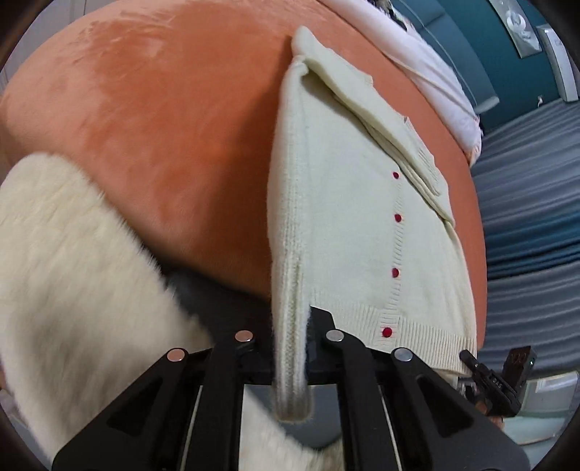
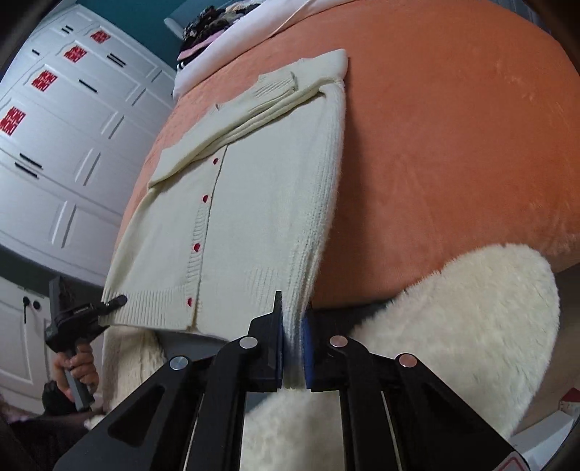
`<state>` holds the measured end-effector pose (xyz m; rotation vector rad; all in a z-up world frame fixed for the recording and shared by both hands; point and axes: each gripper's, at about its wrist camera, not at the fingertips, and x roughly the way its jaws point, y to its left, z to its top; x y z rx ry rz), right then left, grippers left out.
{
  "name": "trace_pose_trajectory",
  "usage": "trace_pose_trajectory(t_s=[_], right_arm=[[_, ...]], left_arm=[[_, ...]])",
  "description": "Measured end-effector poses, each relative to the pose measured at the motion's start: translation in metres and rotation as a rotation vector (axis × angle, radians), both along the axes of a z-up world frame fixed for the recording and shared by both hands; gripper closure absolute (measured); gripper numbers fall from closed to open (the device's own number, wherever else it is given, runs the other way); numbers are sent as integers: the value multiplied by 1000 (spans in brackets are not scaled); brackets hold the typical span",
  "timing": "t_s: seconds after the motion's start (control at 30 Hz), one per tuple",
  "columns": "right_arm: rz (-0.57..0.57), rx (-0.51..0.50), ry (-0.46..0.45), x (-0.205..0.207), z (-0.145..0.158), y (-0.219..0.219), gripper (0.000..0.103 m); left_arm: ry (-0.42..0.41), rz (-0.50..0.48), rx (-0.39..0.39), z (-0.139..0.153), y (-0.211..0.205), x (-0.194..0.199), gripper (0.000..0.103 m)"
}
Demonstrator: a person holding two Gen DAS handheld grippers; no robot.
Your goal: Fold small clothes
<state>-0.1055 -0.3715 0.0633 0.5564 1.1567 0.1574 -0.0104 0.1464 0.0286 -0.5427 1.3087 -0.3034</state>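
Note:
A cream knit cardigan (image 1: pixel 348 224) with small red buttons (image 1: pixel 398 217) lies on the orange bed cover (image 1: pixel 163 119), both sleeves folded across the body. My left gripper (image 1: pixel 291 347) is shut on one bottom corner of its hem, a folded edge hanging between the fingers. My right gripper (image 2: pixel 291 347) is shut on the other bottom corner of the cardigan (image 2: pixel 253 203). Each gripper shows in the other's view, the right one at the hem (image 1: pixel 482 369) and the left one held by a hand (image 2: pixel 108 304).
A fluffy cream rug or cushion (image 2: pixel 453 326) lies below the bed edge, also in the left wrist view (image 1: pixel 72 271). A white sheet and a pile of clothes (image 2: pixel 214 32) sit at the far end. White wardrobe doors (image 2: pixel 65 145) stand beside the bed.

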Motion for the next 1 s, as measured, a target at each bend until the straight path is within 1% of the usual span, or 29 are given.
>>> trace_pose_trajectory(t_s=[0.07, 0.13, 0.17, 0.2, 0.23, 0.27, 0.33, 0.37, 0.4, 0.43, 0.47, 0.5, 0.53, 0.57, 0.6, 0.63, 0.7, 0.73, 0.8, 0.87, 0.93, 1.0], right_arm=[[81, 6, 56, -24, 4, 4, 95], [154, 39, 88, -47, 13, 9, 95], [172, 59, 93, -54, 20, 10, 95], [183, 83, 71, -57, 32, 10, 95], [193, 93, 23, -53, 49, 9, 94], [198, 85, -46, -44, 69, 8, 94], [171, 76, -205, -13, 104, -1, 93], [135, 71, -299, 10, 118, -9, 93], [82, 64, -369, 30, 125, -18, 93], [15, 71, -422, 55, 125, -28, 91], [-53, 84, -454, 78, 120, -36, 86], [-131, 85, -471, 102, 110, -44, 83], [-207, 84, -468, 121, 97, -50, 69], [-293, 59, -440, 135, 84, -53, 57], [-371, 24, -404, 145, 74, -54, 57], [-414, 24, -391, 149, 66, -52, 57], [-450, 62, -389, 145, 52, -47, 48], [-451, 60, -390, 144, 48, -43, 41], [-423, -9, -368, 146, 36, -32, 40], [-391, -67, -319, 155, 25, -29, 40], [-372, -72, -275, 159, 16, -35, 39], [-358, -92, -233, 176, 5, -35, 38]], left_arm=[[49, -39, -4, 5, 10, -25, 96], [78, -65, -20, 17, 18, -46, 96], [80, -62, -38, 27, 22, -50, 96], [59, -49, -60, 42, 26, -49, 95], [22, -37, -70, 57, 26, -41, 95], [-29, -27, -83, 73, 26, -26, 95], [-167, -7, -131, 104, 19, 18, 93], [-239, 8, -122, 116, 13, 46, 91], [-298, 30, -115, 123, 8, 71, 91], [-354, 47, -111, 125, 1, 99, 82], [-393, 50, -107, 122, -7, 125, 56], [-419, 46, -91, 116, -13, 144, 44], [-439, 97, -13, 109, -17, 162, 33], [-442, 147, 64, 101, -23, 175, 28], [-448, 165, 113, 94, -26, 186, 28], [-439, 171, 154, 86, -28, 194, 28], [-433, 160, 160, 76, -23, 194, 22], [-430, 163, 175, 71, -20, 193, 13], [-420, 162, 189, 59, -14, 190, 12], [-359, 132, 202, 42, -19, 203, 12], [-301, 104, 191, 22, -25, 213, 12], [-249, 89, 187, 7, -32, 230, 12]])
